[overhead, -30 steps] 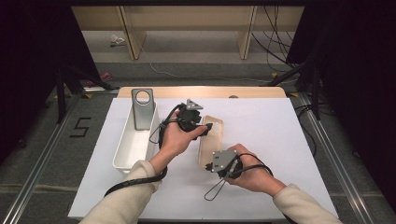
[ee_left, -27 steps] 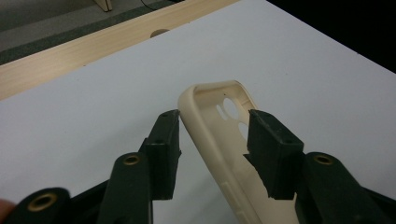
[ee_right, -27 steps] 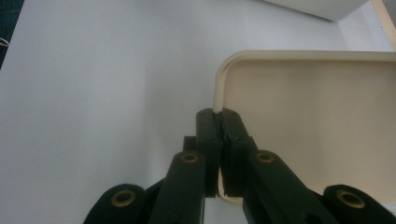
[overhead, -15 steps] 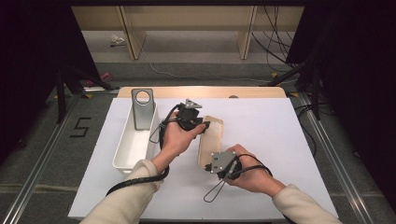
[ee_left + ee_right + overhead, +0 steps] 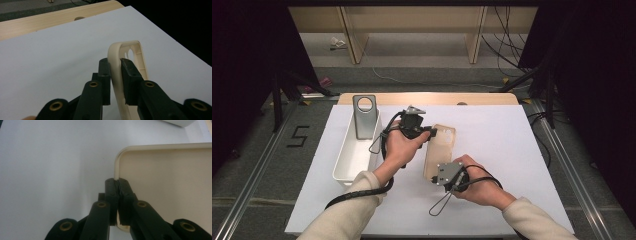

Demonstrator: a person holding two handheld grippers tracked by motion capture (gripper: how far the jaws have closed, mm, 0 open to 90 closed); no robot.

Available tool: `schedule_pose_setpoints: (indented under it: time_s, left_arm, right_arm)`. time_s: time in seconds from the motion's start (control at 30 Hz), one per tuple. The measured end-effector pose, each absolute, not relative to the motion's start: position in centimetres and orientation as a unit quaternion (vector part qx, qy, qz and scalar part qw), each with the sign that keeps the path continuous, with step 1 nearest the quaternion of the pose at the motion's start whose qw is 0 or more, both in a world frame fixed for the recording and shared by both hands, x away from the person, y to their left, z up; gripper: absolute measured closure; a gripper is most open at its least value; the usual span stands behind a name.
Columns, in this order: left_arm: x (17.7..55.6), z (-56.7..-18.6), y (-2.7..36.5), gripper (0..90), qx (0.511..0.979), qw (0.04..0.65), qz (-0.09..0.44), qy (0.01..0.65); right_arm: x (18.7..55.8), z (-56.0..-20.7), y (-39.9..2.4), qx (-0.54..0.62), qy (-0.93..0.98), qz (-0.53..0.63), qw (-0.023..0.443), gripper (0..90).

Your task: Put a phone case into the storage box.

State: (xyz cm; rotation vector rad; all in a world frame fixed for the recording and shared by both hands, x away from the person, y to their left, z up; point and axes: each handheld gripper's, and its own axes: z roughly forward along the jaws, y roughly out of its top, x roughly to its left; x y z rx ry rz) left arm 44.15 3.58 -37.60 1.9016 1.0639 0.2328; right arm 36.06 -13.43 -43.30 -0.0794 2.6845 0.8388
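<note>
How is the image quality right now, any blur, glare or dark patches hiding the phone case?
High view: even light on the white table, black surroundings at both sides, phone case clear. Left gripper view: case rim sharp, near parts of the tool soft and dark. Right gripper view: case edge slightly soft, no glare, faint shadow on the table beside the tool.

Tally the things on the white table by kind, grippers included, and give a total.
Phone cases: 2, a cream case lying between the grippers and a grey case standing in the bin.
Bins: 1, the white bin.
Grippers: 2, the left gripper and the right gripper, each shut on the cream case's rim.
Total: 5
</note>
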Motion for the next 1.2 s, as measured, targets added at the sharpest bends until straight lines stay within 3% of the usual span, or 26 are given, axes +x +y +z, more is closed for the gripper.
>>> schedule_pose_setpoints:
  time_s: [0.5,0.57,0.97,1.2]
  left_arm:
    - [43.4,-37.0,3.1,82.4,0.772,0.483,0.097,0.402]
    - [43.2,-36.7,3.0,82.9,0.779,0.477,0.128,0.386]
    - [43.2,-36.2,5.4,82.8,0.756,0.495,0.189,0.385]
    - [43.1,-36.2,6.9,82.7,0.748,0.502,0.213,0.379]
  right_arm:
    - [36.3,-43.7,-13.4,-0.013,0.941,0.294,0.169,87.1]
    - [36.5,-43.7,-13.5,-0.011,0.938,0.297,0.18,85.1]
    - [37.1,-42.8,-14.9,0.083,0.91,0.355,0.198,51.9]
    - [37.5,-42.9,-15.9,0.129,0.896,0.382,0.187,37.6]
